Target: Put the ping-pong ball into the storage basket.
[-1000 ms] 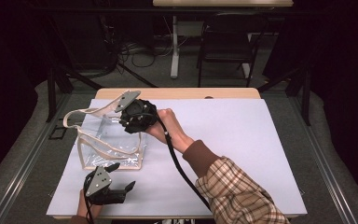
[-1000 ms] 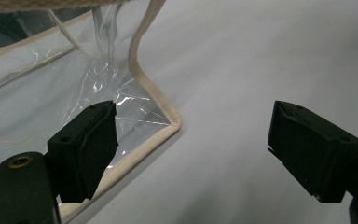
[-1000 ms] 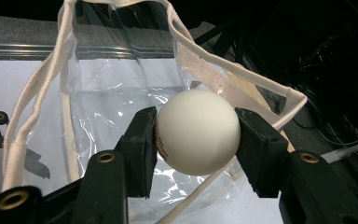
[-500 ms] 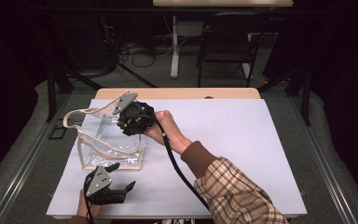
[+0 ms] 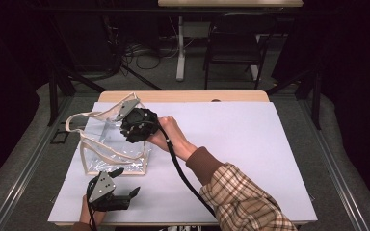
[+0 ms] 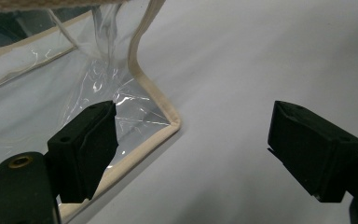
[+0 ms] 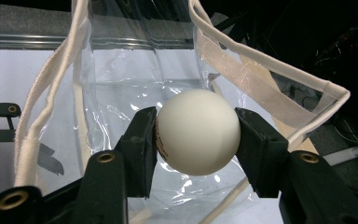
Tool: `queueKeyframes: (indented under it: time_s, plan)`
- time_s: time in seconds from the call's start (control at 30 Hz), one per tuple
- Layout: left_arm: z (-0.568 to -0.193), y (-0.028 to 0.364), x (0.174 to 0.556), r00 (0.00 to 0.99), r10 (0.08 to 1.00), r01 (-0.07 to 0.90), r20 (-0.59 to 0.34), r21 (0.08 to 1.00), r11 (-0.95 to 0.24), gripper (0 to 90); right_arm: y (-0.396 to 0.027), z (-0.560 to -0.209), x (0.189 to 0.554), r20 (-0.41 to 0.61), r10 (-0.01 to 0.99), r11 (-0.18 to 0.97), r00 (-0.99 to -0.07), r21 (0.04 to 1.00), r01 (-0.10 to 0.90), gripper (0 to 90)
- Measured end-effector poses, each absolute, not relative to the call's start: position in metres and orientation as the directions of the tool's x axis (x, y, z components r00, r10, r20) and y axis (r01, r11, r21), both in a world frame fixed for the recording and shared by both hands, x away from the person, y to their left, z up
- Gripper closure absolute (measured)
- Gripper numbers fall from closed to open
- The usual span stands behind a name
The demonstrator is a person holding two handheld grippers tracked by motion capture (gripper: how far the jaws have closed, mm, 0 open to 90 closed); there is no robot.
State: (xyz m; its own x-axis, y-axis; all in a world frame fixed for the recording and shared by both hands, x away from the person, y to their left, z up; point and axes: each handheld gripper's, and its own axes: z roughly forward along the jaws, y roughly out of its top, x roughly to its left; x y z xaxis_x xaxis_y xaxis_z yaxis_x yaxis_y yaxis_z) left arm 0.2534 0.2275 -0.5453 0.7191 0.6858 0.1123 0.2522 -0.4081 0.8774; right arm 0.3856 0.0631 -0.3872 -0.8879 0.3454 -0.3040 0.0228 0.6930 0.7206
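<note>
R gripper (image 5: 134, 126) w/ ball (image 7: 197, 131) edged slightly lower over clear bag (image 5: 111, 144)

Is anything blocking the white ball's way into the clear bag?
Nothing visible does. The right gripper holds the ball at the open mouth of the clear bag, whose handles hang to either side, leaving the opening free.

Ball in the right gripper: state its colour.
White ball, with a small dark print near one jaw; the right gripper view shows it best.

ball's (image 7: 198, 131) red print partly hidden
</note>
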Motion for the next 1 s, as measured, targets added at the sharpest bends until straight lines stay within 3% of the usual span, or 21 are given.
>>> queueKeyframes:
  time_s: [1.0]
  plan:
    - [-0.545,0.227,0.253,0.72,0.684,0.251,0.112,0.878,-0.408,16.1,0.073,-0.4,0.384,-0.285,0.32,0.723,-0.903,0.69,0.039,50.9]
